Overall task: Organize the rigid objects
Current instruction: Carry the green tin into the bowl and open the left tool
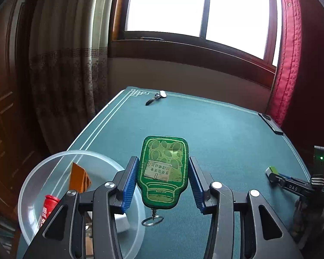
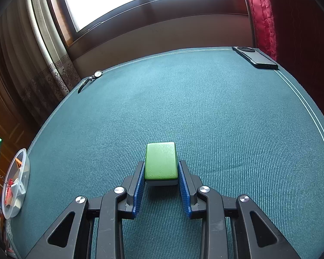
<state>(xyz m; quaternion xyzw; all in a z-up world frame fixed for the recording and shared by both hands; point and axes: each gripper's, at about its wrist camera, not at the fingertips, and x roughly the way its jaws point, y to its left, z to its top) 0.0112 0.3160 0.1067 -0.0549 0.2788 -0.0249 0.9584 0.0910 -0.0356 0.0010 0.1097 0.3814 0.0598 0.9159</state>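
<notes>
In the left wrist view, a flat green tag (image 1: 164, 170) with gold leaf patterns, a paper label and a small ring screwed into its near end sits between the blue pads of my left gripper (image 1: 163, 161), which is shut on it beside the clear plastic bowl (image 1: 43, 164). The bowl holds an orange piece (image 1: 77, 178), a red cylinder (image 1: 47, 207) and a white block (image 1: 122, 222). My right gripper (image 2: 161, 164) is shut on a green-backed tile (image 2: 161, 164), held just above the green table mat (image 2: 205, 108).
A wristwatch (image 1: 156, 96) lies at the far left edge of the mat and a dark phone (image 2: 256, 57) at the far right corner. The bowl (image 2: 17, 183) stands at the mat's left edge. Curtains and a window lie behind the table.
</notes>
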